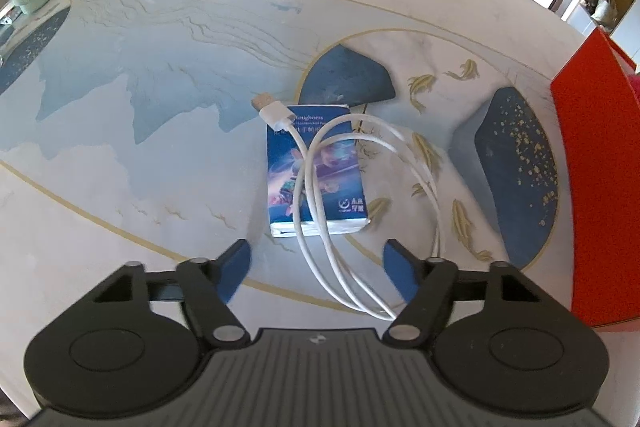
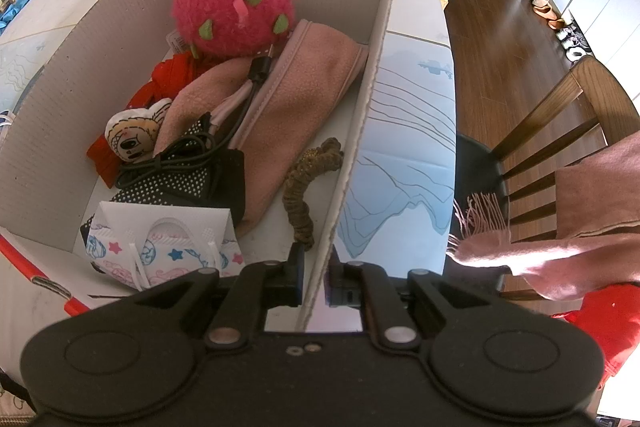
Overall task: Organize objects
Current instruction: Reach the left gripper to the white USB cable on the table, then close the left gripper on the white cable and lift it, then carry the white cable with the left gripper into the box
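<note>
White USB cable (image 1: 316,163) coiled across a blue tissue pack (image 1: 316,167) on the desk (image 1: 160,155), its loops between the left gripper's (image 1: 316,267) parted, empty jaws; right gripper (image 2: 316,269) jaws clenched on the red-rimmed cardboard box (image 2: 360,115) wall.

The left wrist view looks steeply down, close over the worktop (image 1: 160,155), with the red box (image 1: 592,187) at its right edge. The right wrist view looks steeply down into that box (image 2: 360,131) from its near wall.
</note>
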The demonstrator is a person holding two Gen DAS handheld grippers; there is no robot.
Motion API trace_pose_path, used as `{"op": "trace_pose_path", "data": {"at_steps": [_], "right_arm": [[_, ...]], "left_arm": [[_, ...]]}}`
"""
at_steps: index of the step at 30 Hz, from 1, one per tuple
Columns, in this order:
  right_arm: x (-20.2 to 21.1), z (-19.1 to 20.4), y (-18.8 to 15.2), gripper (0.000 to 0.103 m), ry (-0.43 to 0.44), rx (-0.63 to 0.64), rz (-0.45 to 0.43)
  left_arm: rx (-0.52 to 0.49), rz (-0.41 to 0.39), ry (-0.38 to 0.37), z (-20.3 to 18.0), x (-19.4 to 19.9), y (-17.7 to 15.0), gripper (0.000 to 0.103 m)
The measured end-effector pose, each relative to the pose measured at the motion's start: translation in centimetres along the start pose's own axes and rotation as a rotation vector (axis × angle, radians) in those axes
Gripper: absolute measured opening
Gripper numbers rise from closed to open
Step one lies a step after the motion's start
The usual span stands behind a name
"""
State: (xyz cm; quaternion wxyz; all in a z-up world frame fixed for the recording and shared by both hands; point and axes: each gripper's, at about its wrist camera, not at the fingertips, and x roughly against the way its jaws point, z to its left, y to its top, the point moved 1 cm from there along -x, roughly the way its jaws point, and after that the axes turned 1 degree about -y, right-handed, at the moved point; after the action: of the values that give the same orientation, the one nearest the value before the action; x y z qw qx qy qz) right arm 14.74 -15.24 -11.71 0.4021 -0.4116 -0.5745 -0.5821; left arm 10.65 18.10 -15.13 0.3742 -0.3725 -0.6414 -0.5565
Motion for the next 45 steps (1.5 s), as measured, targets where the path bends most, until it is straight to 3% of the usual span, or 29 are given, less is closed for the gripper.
{"op": "trace_pose_path", "data": {"at_steps": [4, 16, 25, 37, 45], "right_arm": [[0.0, 0.0, 0.0, 0.009, 0.000, 0.000, 0.000], [0.0, 0.0, 0.0, 0.009, 0.000, 0.000, -0.001], [0.0, 0.0, 0.0, 0.008, -0.002, 0.001, -0.002], [0.0, 0.1, -0.1, 0.008, -0.007, 0.007, -0.004], [-0.1, 0.2, -0.1, 0.008, -0.010, 0.011, -0.005]], "left_arm": [[-0.021, 0.008, -0.002, -0.2, 0.3, 0.1, 0.032], [-0.066, -0.001, -0.066, -1.1, 1.8, 0.0, 0.008], [-0.237, -0.059, -0.161, -4.6, 5.0, 1.1, 0.005], [-0.334, -0.170, -0.317, -9.7, 10.1, 4.3, 0.004], [-0.464, -0.232, -0.435, -14.9, 13.3, 6.3, 0.004]]}}
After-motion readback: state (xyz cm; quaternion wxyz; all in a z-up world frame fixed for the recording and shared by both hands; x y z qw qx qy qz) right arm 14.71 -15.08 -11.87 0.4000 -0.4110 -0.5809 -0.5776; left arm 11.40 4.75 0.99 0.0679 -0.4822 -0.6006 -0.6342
